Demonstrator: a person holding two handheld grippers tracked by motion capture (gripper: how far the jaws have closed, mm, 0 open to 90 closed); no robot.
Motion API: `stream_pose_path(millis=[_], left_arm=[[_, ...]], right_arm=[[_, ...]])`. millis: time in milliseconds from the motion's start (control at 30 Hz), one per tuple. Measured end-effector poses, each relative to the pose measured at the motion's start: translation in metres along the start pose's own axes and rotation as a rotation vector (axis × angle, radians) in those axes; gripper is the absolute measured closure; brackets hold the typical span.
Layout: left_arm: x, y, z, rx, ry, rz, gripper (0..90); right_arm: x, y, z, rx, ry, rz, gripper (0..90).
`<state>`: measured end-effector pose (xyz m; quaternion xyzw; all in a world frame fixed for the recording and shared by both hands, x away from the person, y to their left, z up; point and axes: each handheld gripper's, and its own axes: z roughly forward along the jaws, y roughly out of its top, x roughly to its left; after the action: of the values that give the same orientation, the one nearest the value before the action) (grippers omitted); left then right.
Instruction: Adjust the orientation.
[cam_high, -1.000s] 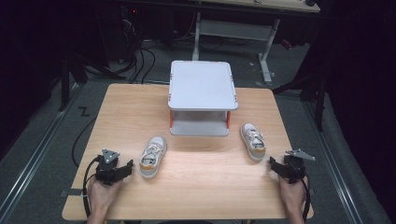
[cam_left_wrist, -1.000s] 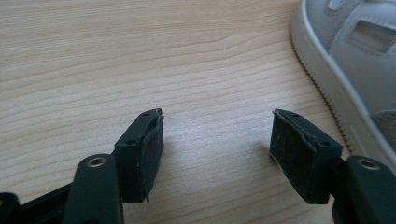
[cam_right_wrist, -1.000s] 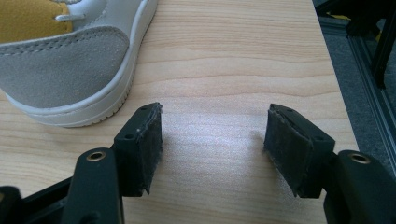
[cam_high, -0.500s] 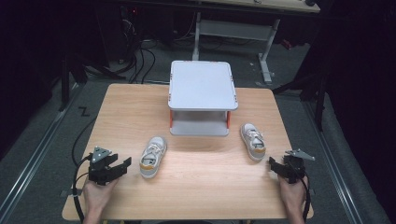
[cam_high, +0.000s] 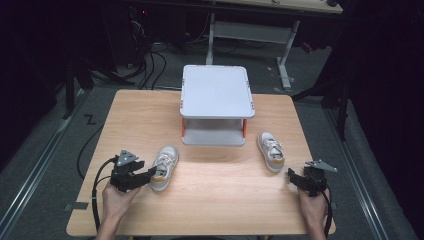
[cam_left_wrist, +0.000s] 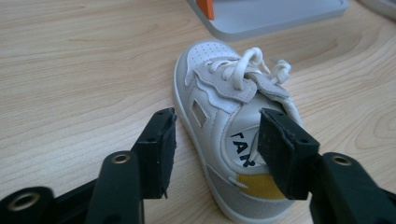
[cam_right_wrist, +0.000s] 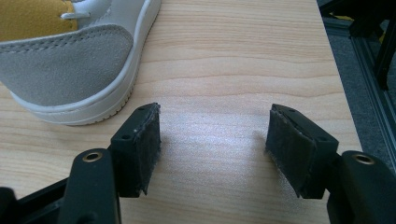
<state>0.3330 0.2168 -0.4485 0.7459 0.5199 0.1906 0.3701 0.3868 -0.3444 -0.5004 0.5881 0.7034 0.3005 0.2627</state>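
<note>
Shoe (cam_left_wrist: 233, 140) lies on worktop (cam_high: 225, 200) between my left hand-held gripper's (cam_left_wrist: 215, 149) parted jaws; I should centre over the heel collar before closing. Right hand-held gripper (cam_right_wrist: 215, 149) rests open.

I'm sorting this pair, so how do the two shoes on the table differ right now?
The left shoe lies left of the shelf, its heel between the open left gripper jaws; the right shoe lies right of the shelf, outside the open right gripper. The left shoe's toe leans right, the right shoe's leans left. Both are white with yellow heels.
</note>
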Motion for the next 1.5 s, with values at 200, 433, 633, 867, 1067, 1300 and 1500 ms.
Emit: stream_pose_path(millis=[200,433,633,867,1067,1300,1500], left_arm=[[-0.002,0.002,0.012,0.037,0.025,0.022,60.3],[-0.006,0.002,0.012,0.033,0.008,0.053,71.9],[-0.005,0.001,0.012,0.033,0.020,0.060,73.2],[0.000,-0.001,0.014,0.018,-0.001,0.020,62.9],[-0.004,0.002,0.015,0.046,0.001,0.066,70.9],[-0.007,0.000,0.016,0.042,0.087,0.093,84.2],[-0.003,0.004,0.013,0.039,0.074,0.060,85.3]], right_arm=[[0.000,0.000,0.000,0.000,0.001,0.000,35.0],[0.000,0.000,0.000,0.000,0.001,-0.001,35.0],[0.000,0.000,0.000,0.000,0.001,-0.001,35.0],[0.000,0.000,0.000,0.000,0.002,-0.001,34.8],[0.000,0.000,0.000,0.000,0.002,-0.001,34.8],[0.000,0.000,0.000,0.000,0.003,-0.001,34.7],[0.000,0.000,0.000,0.000,0.004,-0.001,34.5]])
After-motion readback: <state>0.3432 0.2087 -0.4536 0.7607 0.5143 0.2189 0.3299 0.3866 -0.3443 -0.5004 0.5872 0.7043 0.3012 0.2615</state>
